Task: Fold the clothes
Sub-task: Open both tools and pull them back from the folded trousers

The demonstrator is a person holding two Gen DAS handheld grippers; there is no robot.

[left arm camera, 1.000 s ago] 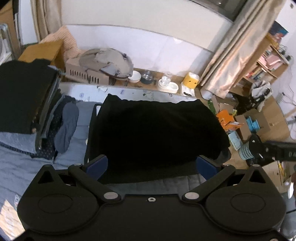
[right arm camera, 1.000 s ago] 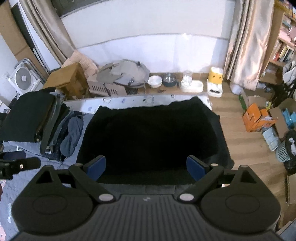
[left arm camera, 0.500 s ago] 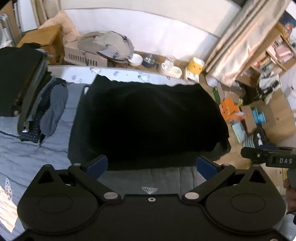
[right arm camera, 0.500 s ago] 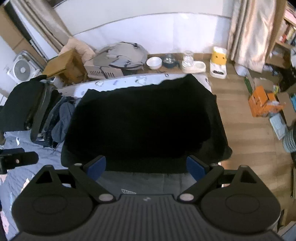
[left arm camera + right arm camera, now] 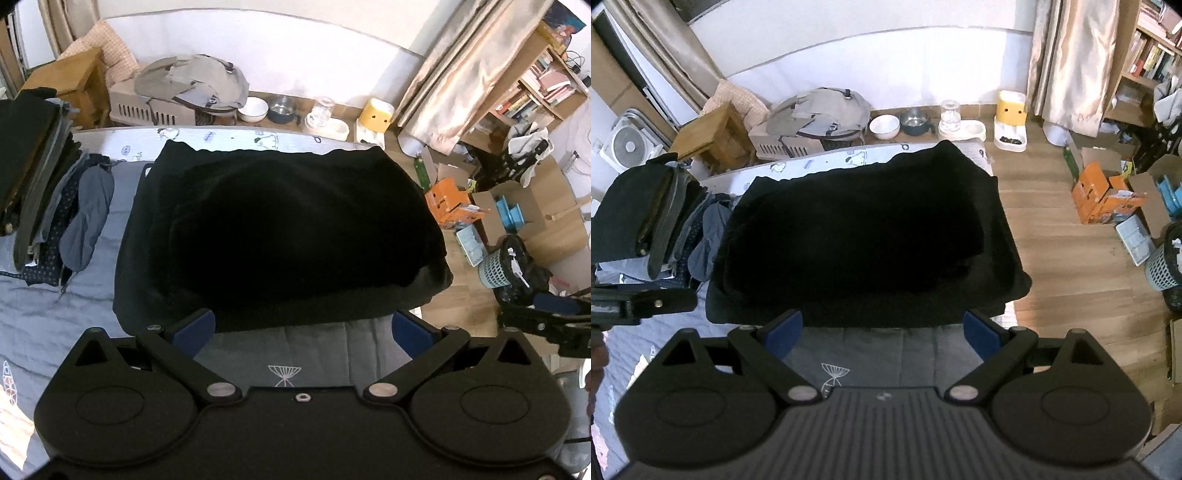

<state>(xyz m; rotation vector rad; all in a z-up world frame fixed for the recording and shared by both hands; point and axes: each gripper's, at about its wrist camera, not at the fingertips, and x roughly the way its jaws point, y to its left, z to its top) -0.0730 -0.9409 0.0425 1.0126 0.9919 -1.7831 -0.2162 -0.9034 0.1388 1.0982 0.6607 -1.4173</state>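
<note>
The black garment (image 5: 280, 236) lay spread flat across the far end of the bed (image 5: 303, 354), reaching its right edge. Both the left claw (image 5: 301, 328) and the right claw (image 5: 882, 326) hung above its near hem, jaws wide and holding nothing.
</note>
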